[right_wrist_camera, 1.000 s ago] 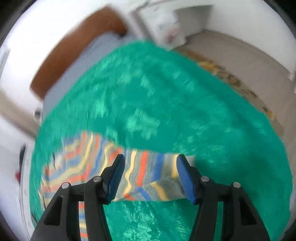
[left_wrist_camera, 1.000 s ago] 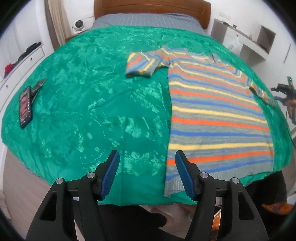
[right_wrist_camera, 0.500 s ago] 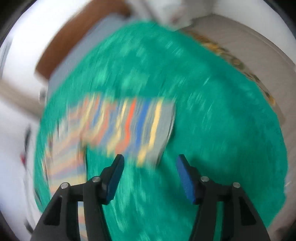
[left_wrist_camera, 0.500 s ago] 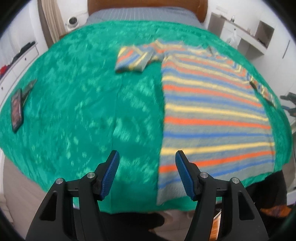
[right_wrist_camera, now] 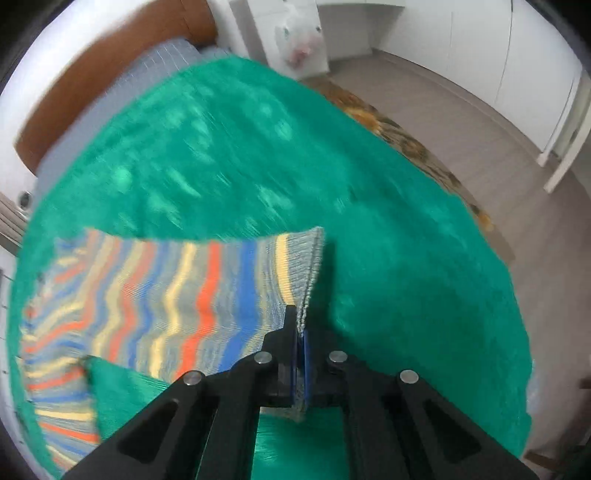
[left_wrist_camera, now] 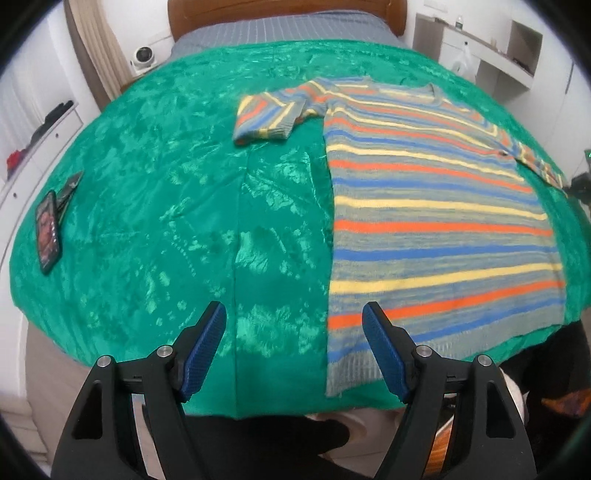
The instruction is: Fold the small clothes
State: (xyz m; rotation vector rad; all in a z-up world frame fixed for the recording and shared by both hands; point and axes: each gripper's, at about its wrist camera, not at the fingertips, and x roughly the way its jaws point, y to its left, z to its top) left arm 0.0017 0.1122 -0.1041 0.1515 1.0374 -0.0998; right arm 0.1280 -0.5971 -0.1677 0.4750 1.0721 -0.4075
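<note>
A striped knit sweater (left_wrist_camera: 436,206) in grey, orange, blue and yellow lies flat on the green bedspread (left_wrist_camera: 166,192), its left sleeve (left_wrist_camera: 269,118) folded in near the collar. My left gripper (left_wrist_camera: 293,332) is open and empty above the bed's near edge, just left of the sweater's hem. In the right wrist view my right gripper (right_wrist_camera: 300,332) is shut on the cuff of the right sleeve (right_wrist_camera: 184,295) and holds it lifted off the green bedspread (right_wrist_camera: 369,184).
A phone (left_wrist_camera: 47,236) and a dark tool (left_wrist_camera: 70,184) lie at the bed's left edge. A wooden headboard (left_wrist_camera: 284,14) is at the far end. White shelves (left_wrist_camera: 491,48) stand at the right. Grey floor (right_wrist_camera: 480,122) lies beyond the bed.
My right gripper was open over the right sleeve; it has now shut on the cuff and lifted it. My left gripper drifted slightly and stays open.
</note>
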